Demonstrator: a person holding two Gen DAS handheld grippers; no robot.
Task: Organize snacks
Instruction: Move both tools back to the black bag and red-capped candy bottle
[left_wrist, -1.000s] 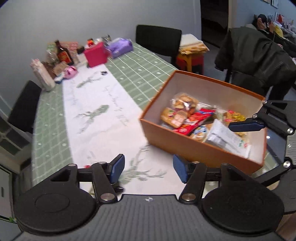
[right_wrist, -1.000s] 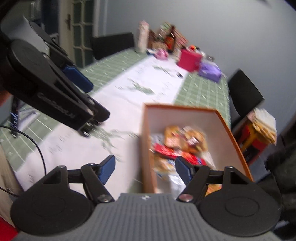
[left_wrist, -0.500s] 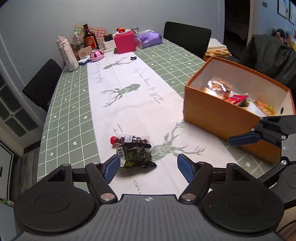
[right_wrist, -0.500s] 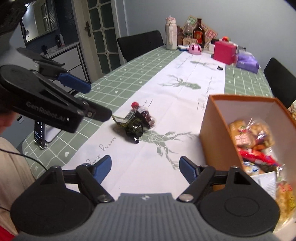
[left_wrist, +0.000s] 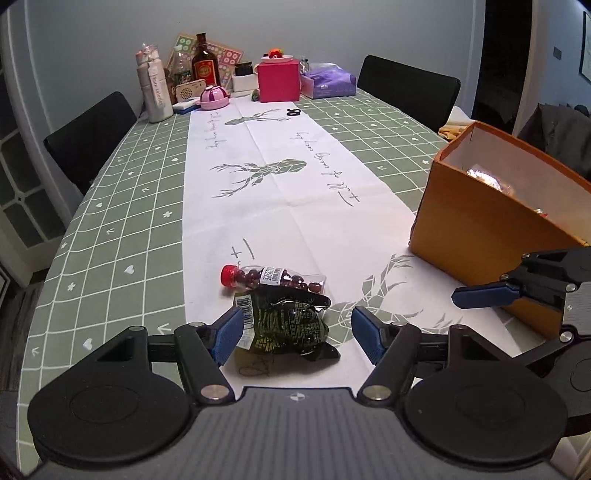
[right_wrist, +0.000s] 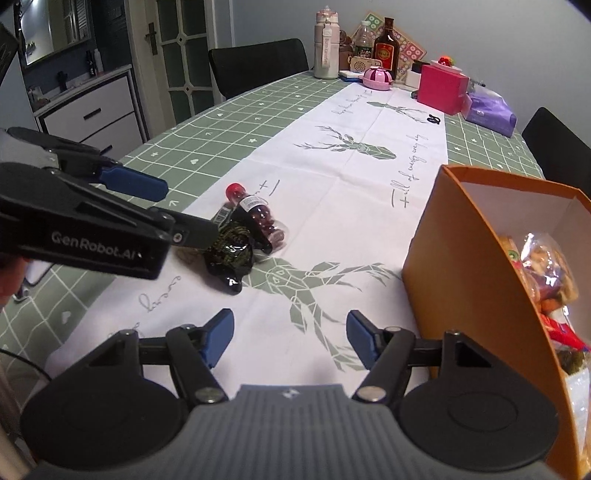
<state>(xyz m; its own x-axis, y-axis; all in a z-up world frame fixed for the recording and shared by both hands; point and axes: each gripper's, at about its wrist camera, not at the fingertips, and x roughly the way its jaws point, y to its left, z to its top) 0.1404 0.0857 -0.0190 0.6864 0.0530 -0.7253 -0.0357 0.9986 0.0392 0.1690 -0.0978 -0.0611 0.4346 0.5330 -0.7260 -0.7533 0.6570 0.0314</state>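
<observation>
Black left gripper (left_wrist: 295, 330) and right gripper (right_wrist: 290, 338), blue fingers (left_wrist: 227, 332), silver screws, white "GenRobot.AI" lettering

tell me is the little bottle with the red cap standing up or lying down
Lying down. The red-capped bottle rests on its side on the white table runner, cap pointing left in the left wrist view, right beside the dark green snack packet.

Both grippers drop from over the orange box (left_wrist: 480, 225) toward the surface (left_wrist: 122, 229). Left gripper (left_wrist: 295, 330) now straddles the dark snack packet (left_wrist: 284, 325), jaws just narrowing, no contact visible. Right gripper (right_wrist: 290, 338) narrowing too, nothing between.
</observation>
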